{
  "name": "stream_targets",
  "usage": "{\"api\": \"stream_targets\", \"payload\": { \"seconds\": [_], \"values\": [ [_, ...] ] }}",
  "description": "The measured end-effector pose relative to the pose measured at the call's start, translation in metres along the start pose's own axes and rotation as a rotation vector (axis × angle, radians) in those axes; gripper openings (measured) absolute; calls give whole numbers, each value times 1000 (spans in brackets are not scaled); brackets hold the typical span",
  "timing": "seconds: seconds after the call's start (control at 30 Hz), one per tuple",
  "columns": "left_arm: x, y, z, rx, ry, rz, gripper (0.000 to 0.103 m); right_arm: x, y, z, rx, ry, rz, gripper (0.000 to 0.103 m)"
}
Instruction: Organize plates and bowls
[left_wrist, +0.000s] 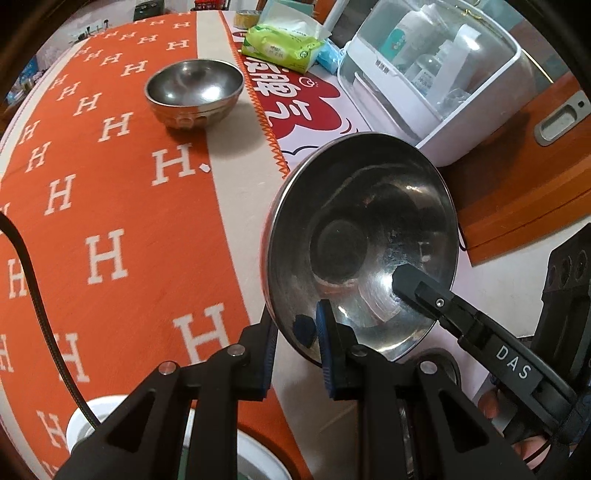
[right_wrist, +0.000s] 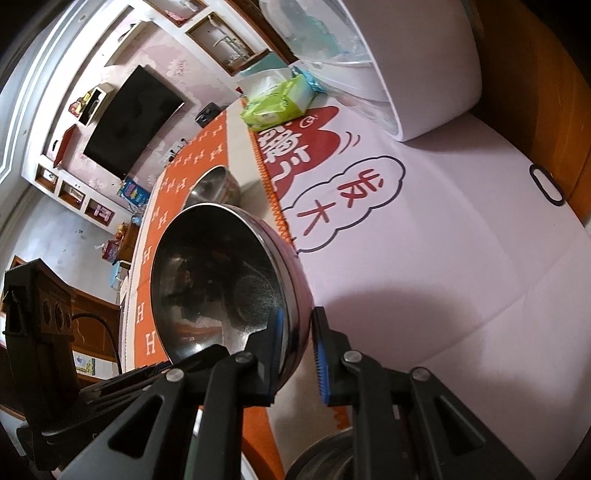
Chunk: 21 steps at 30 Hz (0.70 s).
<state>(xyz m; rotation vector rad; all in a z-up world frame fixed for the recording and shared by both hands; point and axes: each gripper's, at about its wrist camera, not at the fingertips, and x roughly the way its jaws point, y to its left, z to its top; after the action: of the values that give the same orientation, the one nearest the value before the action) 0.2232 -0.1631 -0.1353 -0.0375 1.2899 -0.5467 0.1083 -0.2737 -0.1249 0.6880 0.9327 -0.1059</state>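
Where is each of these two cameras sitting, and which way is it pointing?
Left wrist: rides on the left claw, looking down along it at the held steel bowl, the orange cloth and a second bowl; the right claw and fingertips show.
Right wrist: rides on the right claw, looking down across the table toward a television; the left claw's body shows.
Shared: held bowl, second bowl, cloth, green tissue pack.

Place: home living room | Signs: wall television (right_wrist: 129, 122) among built-in shelves (right_wrist: 70, 184); patterned orange tablecloth (left_wrist: 110, 206); tissue pack (left_wrist: 280, 44); white lidded cabinet of bottles (left_wrist: 424, 74); toys by wall (right_wrist: 135, 192)
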Motion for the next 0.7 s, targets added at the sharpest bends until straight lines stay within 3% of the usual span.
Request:
{"api": "stream_targets", "payload": {
  "seconds": [0.7],
  "values": [
    [-56, -11, -48, 30, -87, -2, 20, -48, 21, -34, -97, -39, 54, 16]
  ]
}}
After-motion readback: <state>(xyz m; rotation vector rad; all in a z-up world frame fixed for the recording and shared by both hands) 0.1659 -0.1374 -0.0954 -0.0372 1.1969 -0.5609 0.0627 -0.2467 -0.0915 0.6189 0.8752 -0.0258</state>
